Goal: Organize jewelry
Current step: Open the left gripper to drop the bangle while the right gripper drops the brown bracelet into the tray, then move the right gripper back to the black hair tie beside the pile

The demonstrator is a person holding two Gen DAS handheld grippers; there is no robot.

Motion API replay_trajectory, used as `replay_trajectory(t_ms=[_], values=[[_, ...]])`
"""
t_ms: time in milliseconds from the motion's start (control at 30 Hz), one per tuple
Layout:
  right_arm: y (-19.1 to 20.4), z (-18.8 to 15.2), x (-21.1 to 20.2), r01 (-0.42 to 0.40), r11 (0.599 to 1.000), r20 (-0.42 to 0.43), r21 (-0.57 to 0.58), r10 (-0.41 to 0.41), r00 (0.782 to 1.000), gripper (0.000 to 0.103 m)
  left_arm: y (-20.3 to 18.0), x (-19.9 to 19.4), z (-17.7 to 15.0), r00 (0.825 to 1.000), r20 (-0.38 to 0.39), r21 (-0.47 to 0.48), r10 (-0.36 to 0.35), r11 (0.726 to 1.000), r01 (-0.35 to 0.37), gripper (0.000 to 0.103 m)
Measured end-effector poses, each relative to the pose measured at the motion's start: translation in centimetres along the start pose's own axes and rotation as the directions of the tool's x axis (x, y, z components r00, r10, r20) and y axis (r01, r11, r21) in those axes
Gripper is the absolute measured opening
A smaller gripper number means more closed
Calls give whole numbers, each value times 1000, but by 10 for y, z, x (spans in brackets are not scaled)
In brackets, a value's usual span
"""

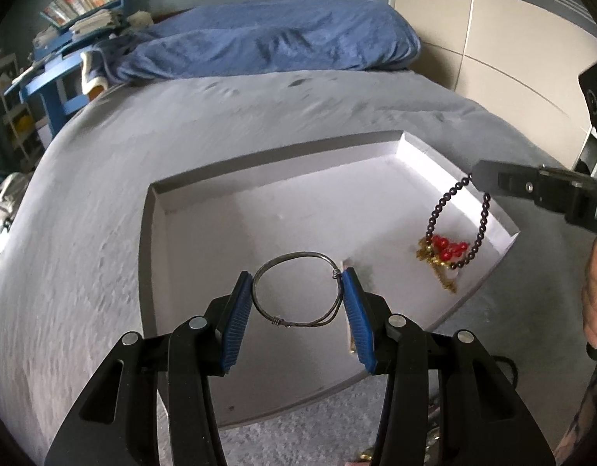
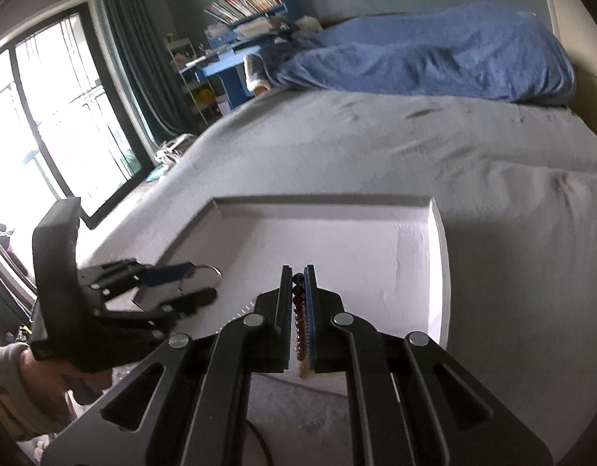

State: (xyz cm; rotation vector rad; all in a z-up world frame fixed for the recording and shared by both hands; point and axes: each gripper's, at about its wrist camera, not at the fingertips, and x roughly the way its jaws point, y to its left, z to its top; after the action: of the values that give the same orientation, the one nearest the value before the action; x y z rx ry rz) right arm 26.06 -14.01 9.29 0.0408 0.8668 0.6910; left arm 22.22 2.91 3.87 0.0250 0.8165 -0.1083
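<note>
only the white letters "da", cut off by the frame edge, show on the right hand-held gripper (image 1: 478, 178).

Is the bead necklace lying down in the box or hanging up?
Hanging. The right claw pinches the bead necklace at its top, and the loop dangles over the white box. Whether its red end touches the bottom, I cannot tell.

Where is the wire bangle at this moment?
In the left wrist view, the wire bangle is clamped between the left gripper pads, above the white tray, left of the dangling beaded necklace.
</note>
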Motion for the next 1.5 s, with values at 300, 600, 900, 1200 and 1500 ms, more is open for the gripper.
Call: replay_trajectory(t_ms=[300, 600, 900, 1200, 1500], values=[[-5, -17, 10, 78, 997, -36, -22, -78, 996, 6, 6, 8, -9, 999, -36, -23, 0, 1000, -1, 49], [-12, -27, 2, 91, 996, -16, -15, -91, 996, 25, 3, -5, -12, 1000, 12, -17, -9, 1000, 10, 70], [3, -46, -33, 79, 996, 77, -35, -76, 994, 46, 0, -47, -26, 986, 161, -30, -33, 999, 39, 90], [14, -74, -51, 63, 997, 90, -52, -58, 994, 64, -9, -69, -54, 979, 199, -25, -53, 998, 59, 91], [0, -103, -55, 77, 997, 71, 9, -78, 994, 71, -8, -81, -76, 968, 243, -56, -57, 996, 72, 91]])
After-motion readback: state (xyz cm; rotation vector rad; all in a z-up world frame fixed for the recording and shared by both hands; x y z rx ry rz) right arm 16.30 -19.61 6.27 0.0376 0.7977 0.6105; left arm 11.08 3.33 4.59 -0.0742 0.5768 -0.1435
